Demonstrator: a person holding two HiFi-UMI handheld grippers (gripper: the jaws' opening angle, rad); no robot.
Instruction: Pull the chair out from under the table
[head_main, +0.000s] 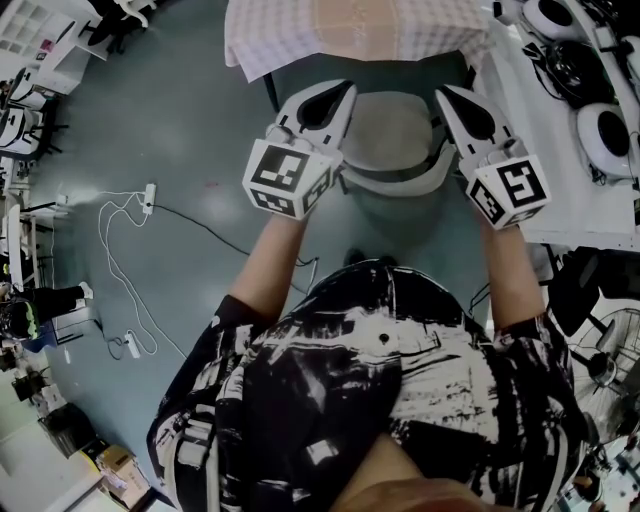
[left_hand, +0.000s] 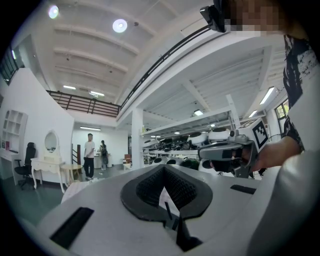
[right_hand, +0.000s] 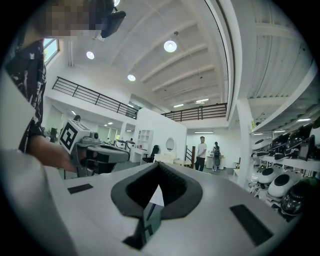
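The jaws of the left gripper (head_main: 344, 90) and right gripper (head_main: 446, 93) are closed on nothing and flank the chair (head_main: 390, 135), whose seat appears to meet the desk (head_main: 300, 40) edge. This fits pre-grip or post-release, and any pull is best applied evenly at the backrest (head_main: 400, 185)

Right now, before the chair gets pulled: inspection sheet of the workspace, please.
Surface: grey floor; table under a checked cloth.
Job's things: chair stands at the table's edge, curved back toward the person; apparently not yet pulled out.
Clutter: white rounded units on the bench at right.
Grippers: left gripper and right gripper either side of the chair back, jaws shut, nothing between them; contact with the chair cannot be told.
Cables: power strip, white cable and black cable on the floor at left.
Surroundings: two people standing far off in the hall.
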